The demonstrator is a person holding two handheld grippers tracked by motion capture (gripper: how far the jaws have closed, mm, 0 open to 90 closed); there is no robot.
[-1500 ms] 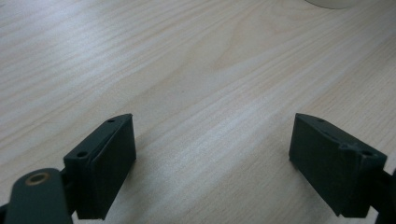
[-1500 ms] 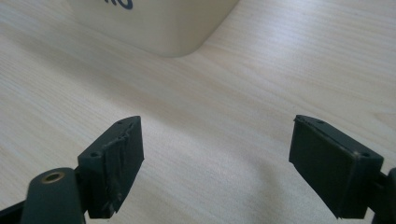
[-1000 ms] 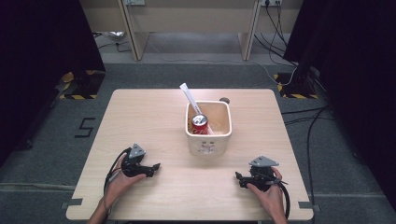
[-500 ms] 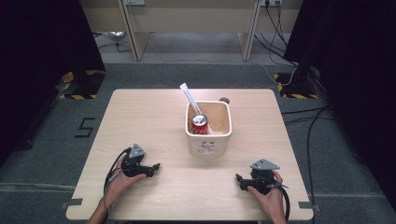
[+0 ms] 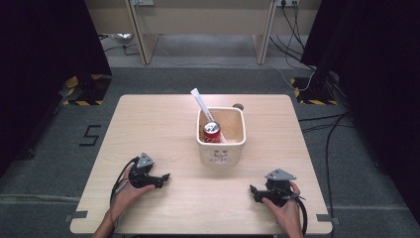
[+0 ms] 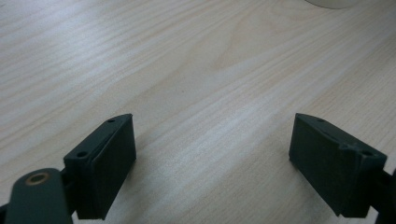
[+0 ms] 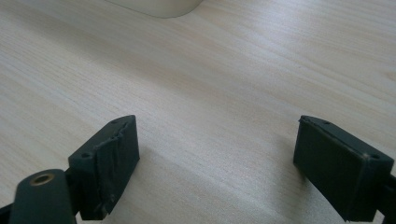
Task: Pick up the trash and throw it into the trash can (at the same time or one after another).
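My left claw (image 5: 159, 177) and right claw (image 5: 256, 191): both released, resting low on the light wooden surface (image 5: 163, 124), likely at ready | cream square tub (image 5: 221, 144) mid-surface between them, holding a red can (image 5: 212, 131) and a white tube (image 5: 203, 103) leaning out

One worktop (image 5: 148, 124) of pale wood. One cream square tub (image 5: 221, 144) standing on it. Inside the tub: one red drinks can (image 5: 212, 132) and one white tube (image 5: 203, 105) leaning out over the rim. Two tongs: the left tongs (image 5: 161, 179) and the right tongs (image 5: 255, 192), each with two black jaws set wide apart. Two hands: one left hand (image 5: 125, 194), one right hand (image 5: 286, 212).
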